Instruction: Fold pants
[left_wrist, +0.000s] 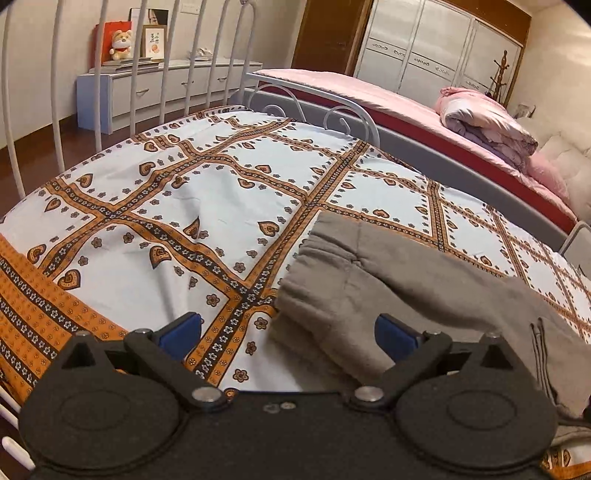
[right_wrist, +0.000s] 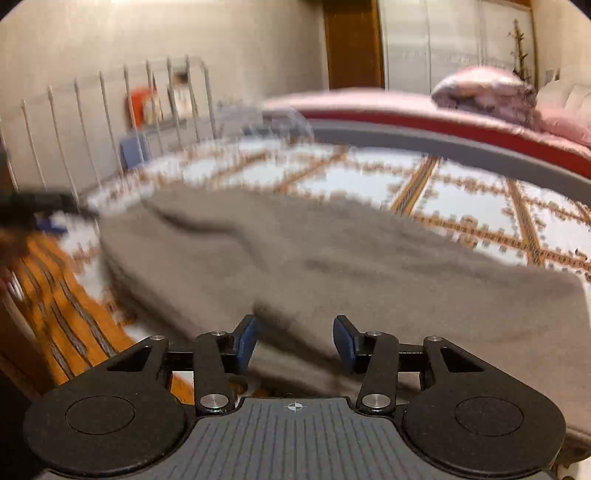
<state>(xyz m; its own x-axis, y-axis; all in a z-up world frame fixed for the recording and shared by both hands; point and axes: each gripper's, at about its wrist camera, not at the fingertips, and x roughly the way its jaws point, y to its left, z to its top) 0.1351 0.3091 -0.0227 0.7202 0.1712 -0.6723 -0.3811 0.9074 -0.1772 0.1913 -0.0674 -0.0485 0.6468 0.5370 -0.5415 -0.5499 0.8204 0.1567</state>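
Grey-brown pants (left_wrist: 388, 273) lie folded on the patterned bedsheet (left_wrist: 184, 184), their elastic waistband (left_wrist: 325, 251) towards the left. My left gripper (left_wrist: 290, 334) hovers open and wide over the pants' left edge, one blue pad above the sheet and the other above the fabric. In the blurred right wrist view the pants (right_wrist: 332, 258) stretch across the bed. My right gripper (right_wrist: 295, 343) stands open just above them, with grey fabric showing between its pads but not pinched. A blue pad (right_wrist: 51, 225) of my left gripper shows at the far left.
A white metal bed rail (left_wrist: 110, 74) rises at the left end of the bed. Beyond a grey frame (left_wrist: 443, 162) stands a second bed with a pink sheet (left_wrist: 369, 92) and a rolled quilt (left_wrist: 487, 122). A drawer unit (left_wrist: 147, 88) and a wardrobe (left_wrist: 424, 48) line the walls.
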